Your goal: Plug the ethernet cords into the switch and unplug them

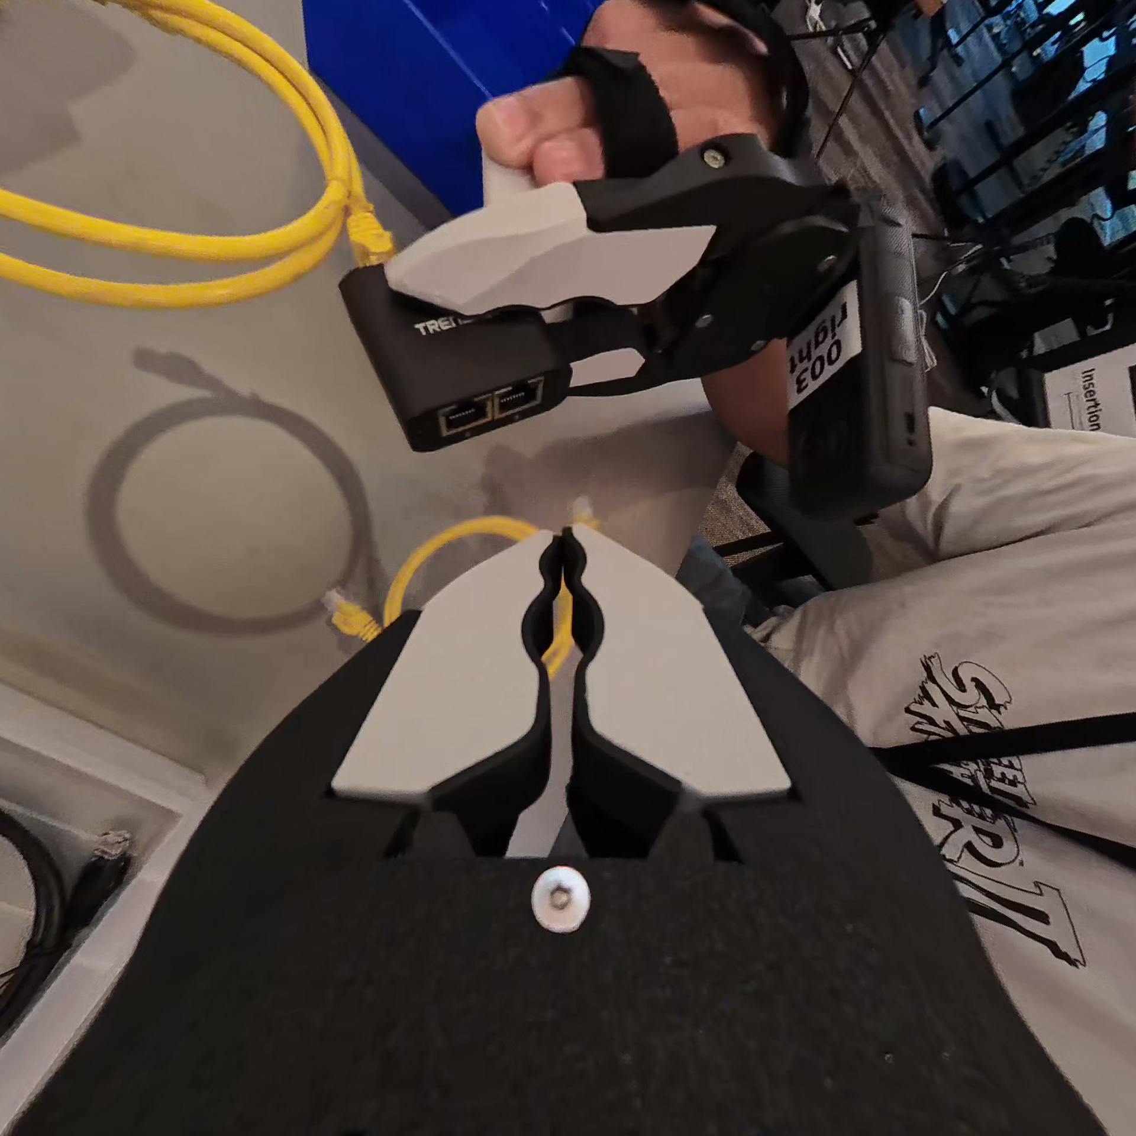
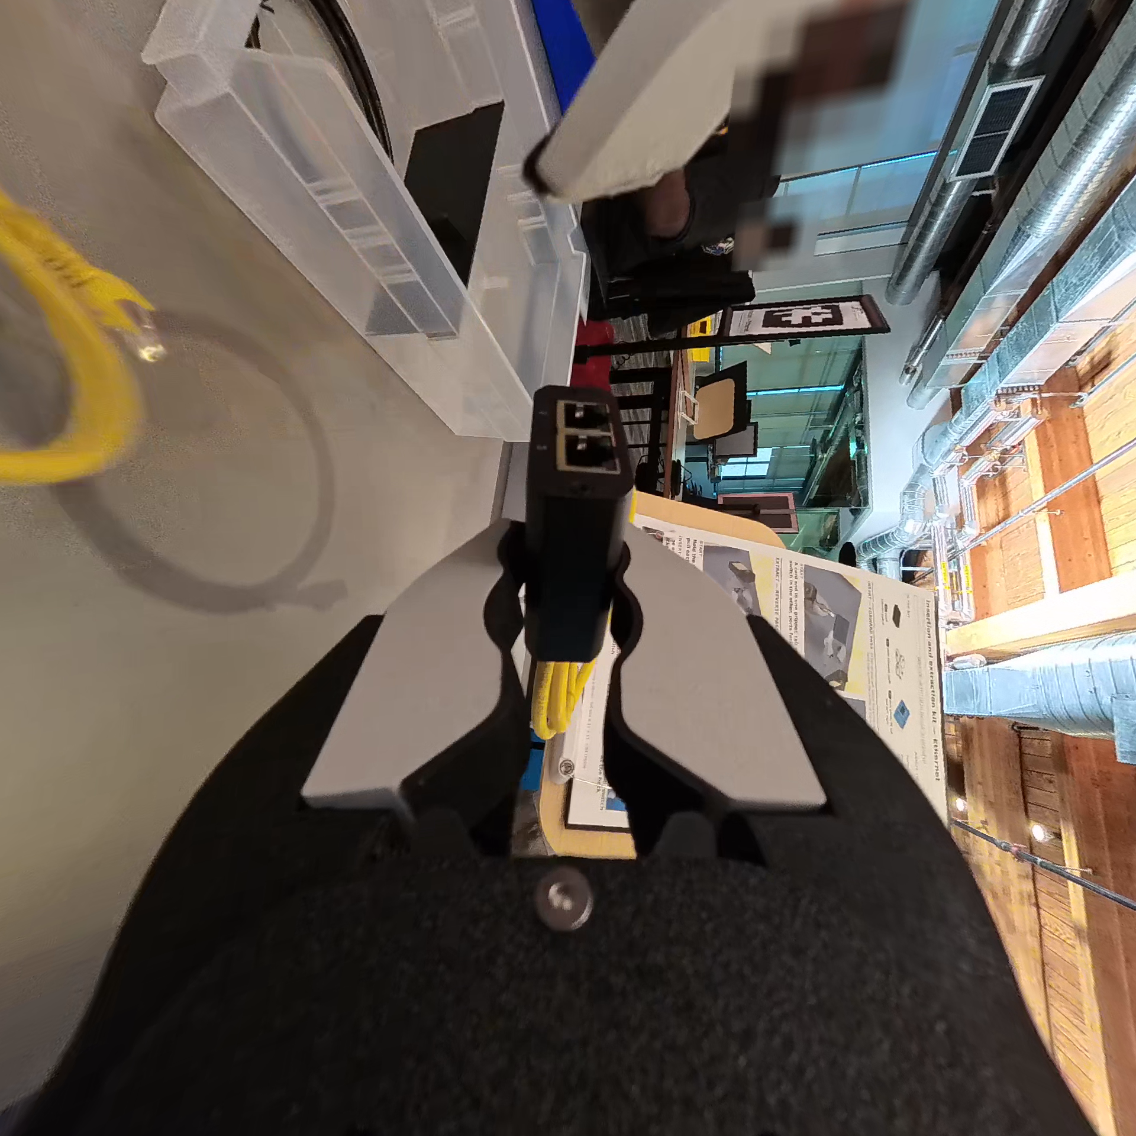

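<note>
My right gripper (image 2: 568, 547) is shut on the black switch (image 2: 575, 492) and holds it in the air. Two empty ports (image 2: 587, 439) face forward. Yellow cords (image 2: 556, 701) are plugged into the switch's back end. In the left wrist view the switch (image 1: 467, 369) is above the grey table (image 1: 246, 123), and the long yellow cord (image 1: 203, 246) loops away from it. My left gripper (image 1: 564, 533) is shut, its tips touching. A short yellow cord (image 1: 442, 541) with a clear plug (image 1: 581, 510) lies just beyond and below the tips. It also shows in the right wrist view (image 2: 92, 369).
A grey cable coil (image 1: 227, 516) lies on the table left of the short cord. A clear plastic bin (image 2: 344, 233) and a blue bin (image 1: 430, 80) stand at the back. A tray of black cables (image 1: 55, 891) is at lower left. The person's grey shirt (image 1: 922, 676) is on the right. Across from one pair of fingers to the other is roughly 8 cm.
</note>
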